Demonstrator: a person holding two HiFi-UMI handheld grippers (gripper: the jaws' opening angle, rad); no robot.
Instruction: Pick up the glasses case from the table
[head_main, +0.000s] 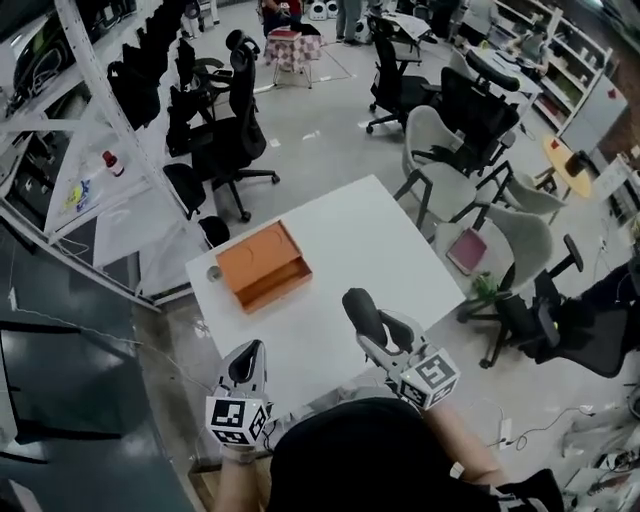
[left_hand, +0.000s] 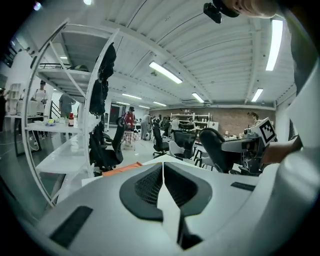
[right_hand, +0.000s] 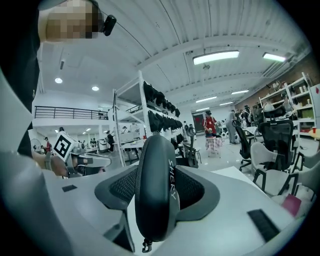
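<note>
The black glasses case is off the white table, raised over its near edge. My right gripper is shut on it. In the right gripper view the case stands on edge between the pads, with its zip pull hanging below. My left gripper hovers by the table's near left corner, shut with nothing in it. In the left gripper view its fingertips meet along a thin seam, and the case shows to the right in the other gripper.
An orange box lies on the table's left part, with a small round grey thing beside it. Black office chairs stand beyond the table and grey ones to the right. White shelving runs along the left.
</note>
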